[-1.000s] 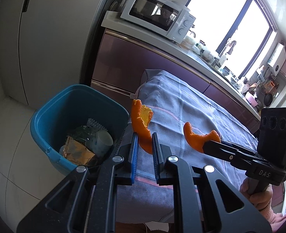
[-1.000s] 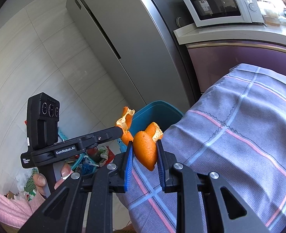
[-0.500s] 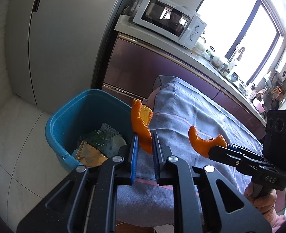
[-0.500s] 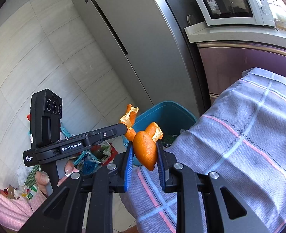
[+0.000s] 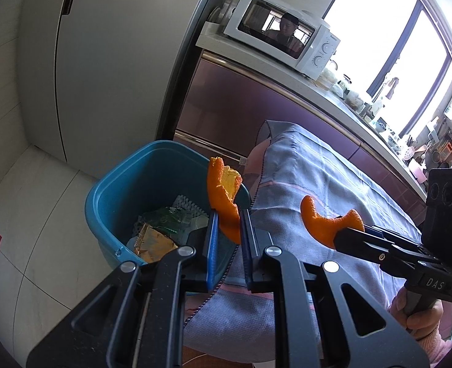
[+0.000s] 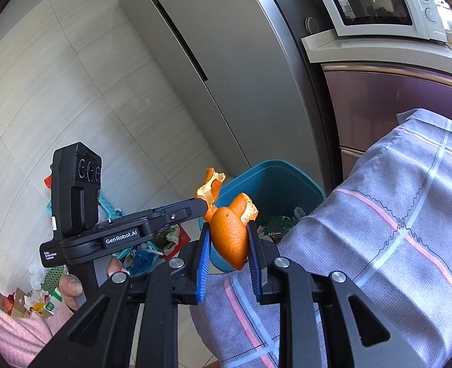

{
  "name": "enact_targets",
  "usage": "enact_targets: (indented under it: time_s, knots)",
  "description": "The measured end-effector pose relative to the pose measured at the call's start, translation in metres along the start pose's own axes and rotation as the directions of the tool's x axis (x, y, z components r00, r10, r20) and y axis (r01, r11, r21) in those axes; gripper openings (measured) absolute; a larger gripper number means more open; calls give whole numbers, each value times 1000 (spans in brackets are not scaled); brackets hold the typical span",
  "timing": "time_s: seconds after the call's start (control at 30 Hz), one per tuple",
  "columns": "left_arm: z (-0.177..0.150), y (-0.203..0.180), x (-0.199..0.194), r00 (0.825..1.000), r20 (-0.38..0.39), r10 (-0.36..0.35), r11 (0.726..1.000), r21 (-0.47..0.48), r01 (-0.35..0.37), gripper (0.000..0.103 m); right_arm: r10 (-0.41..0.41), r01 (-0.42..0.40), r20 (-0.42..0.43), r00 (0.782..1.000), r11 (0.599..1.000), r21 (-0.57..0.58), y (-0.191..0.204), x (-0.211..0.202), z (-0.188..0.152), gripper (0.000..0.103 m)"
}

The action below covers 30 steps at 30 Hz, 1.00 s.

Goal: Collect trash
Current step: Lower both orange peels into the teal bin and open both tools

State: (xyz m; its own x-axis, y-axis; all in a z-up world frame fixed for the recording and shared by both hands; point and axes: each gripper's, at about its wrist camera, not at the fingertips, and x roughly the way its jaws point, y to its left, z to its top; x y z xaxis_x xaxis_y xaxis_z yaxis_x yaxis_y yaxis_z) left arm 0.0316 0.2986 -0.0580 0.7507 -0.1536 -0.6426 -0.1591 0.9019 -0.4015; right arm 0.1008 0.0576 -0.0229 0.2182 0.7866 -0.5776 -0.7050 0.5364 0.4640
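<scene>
From the left wrist view, the blue bin (image 5: 124, 196) lies at about eleven o'clock from the left gripper (image 5: 228, 230), below and just ahead of its tips, so this hand is the nearer of the two. Its jaws stand narrow, clamped on a curled orange peel (image 5: 222, 199) whose long axis runs up and slightly left, toward twelve o'clock, with the pale pith facing right. The bin already holds crumpled wrappers and what may be a white cup (the gripper hides part of it). Further right, at three o'clock, the right gripper (image 5: 348, 233) pinches a second peel (image 5: 320, 224), a thick crescent lying roughly across the view, over the checked cloth (image 5: 317, 168). From the right wrist view the bin sits at one o'clock beyond that peel, past the cloth's edge.
</scene>
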Motion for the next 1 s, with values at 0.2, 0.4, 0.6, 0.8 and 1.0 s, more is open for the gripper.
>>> enact_targets:
  time_s: [0.2,0.4,0.6,0.8,1.0]
  knots:
    - [1,1,4,1000,-5,10,1000,-9,-10,14,0,0,-14,1000,1000,3,0,5,1,21]
    - [-1,5,6,1000,-13,21,1000,-17,-21,14,1,0,-28,1000,1000,6,-1,9,3,21]
    - [0,8,11,999,-18,26,999,-24,-27,14,8,-7,-42,999,1000,11,-2,13,3,21]
    - [-1,11,13,999,-21,31,999,-28,-32,14,9,-8,-51,999,1000,11,-3,16,5,21]
    - [-1,14,18,999,-27,37,999,-34,-38,14,8,-7,-62,998,1000,9,-2,20,6,21]
